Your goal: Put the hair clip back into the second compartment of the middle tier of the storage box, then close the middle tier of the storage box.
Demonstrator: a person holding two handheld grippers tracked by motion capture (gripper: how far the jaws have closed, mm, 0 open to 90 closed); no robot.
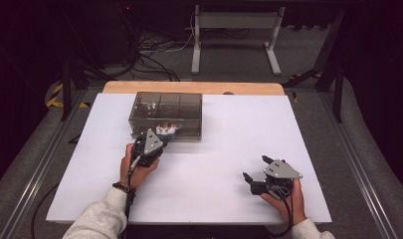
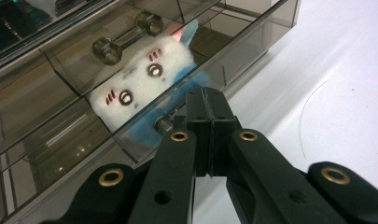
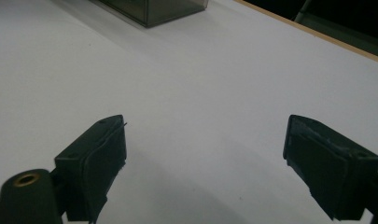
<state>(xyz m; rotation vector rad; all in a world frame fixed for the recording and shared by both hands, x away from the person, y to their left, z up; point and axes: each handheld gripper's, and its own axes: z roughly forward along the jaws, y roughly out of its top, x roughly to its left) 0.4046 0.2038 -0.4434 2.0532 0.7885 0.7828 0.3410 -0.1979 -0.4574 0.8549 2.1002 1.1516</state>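
A smoky clear plastic drawer box (image 1: 166, 108) stands at the back left of the white table (image 1: 214, 149). Its front lower drawer (image 2: 144, 135) holds a white and blue plush toy (image 2: 144, 79) with pink cheek marks, which I also see as the plush toy (image 1: 167, 130) from above. My left gripper (image 2: 206, 95) is shut on that drawer's handle, beside one handle knob (image 2: 163, 123). From above, the left gripper (image 1: 151, 144) sits right at the box front. My right gripper (image 3: 205, 154) is open and holds nothing. The right gripper (image 1: 255, 168) rests low at the front right.
The drawer above has a bar handle (image 2: 126, 39) with two knobs. A wooden table edge (image 1: 194, 87) runs behind the box. Cables (image 1: 149, 55) and a metal stand (image 1: 236, 40) lie on the floor beyond. White table surface stretches between the two hands.
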